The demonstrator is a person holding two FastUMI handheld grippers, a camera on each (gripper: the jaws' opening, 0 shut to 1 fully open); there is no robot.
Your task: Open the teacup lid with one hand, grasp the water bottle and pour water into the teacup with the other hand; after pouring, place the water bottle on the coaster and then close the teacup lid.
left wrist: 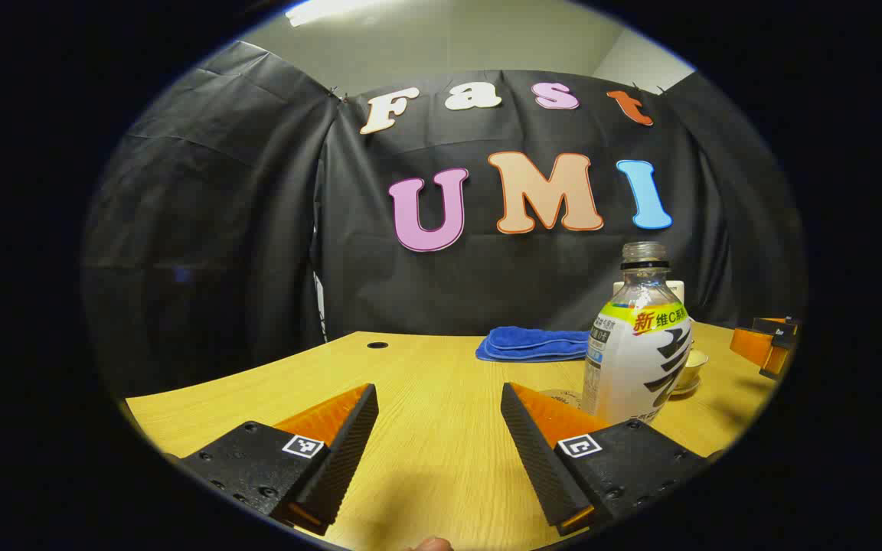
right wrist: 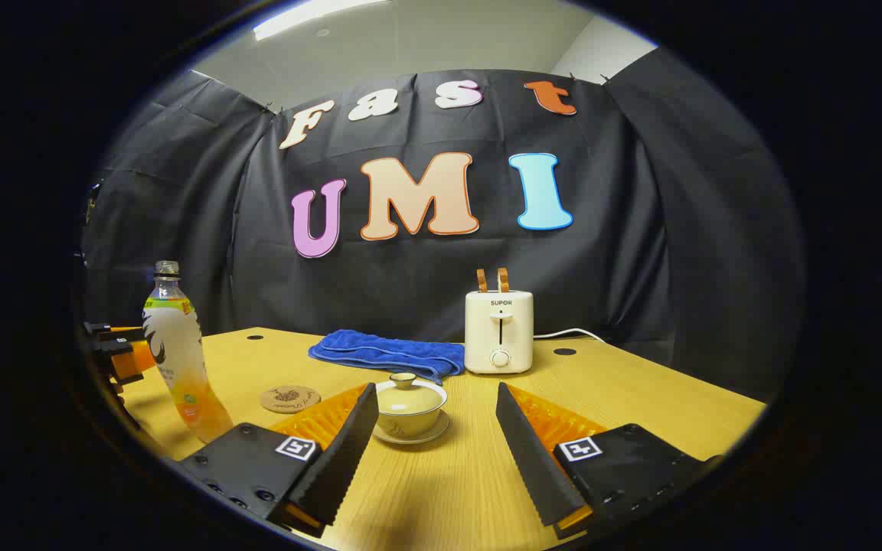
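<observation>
While both grippers stand wide open and hold nothing, each one faces its own target

In the left gripper view, the left gripper (left wrist: 438,428) has the upright water bottle (left wrist: 638,348) ahead and to its right, cap off; the bottle hides most of the teacup (left wrist: 692,369) and coaster (left wrist: 562,397). In the right gripper view, the right gripper (right wrist: 436,428) points straight at the teacup (right wrist: 409,412), the lid (right wrist: 408,390) on it, just beyond the fingertips; bottle (right wrist: 177,352) and coaster (right wrist: 290,399) lie left, and the left gripper (right wrist: 115,350) is cut off at the edge
</observation>
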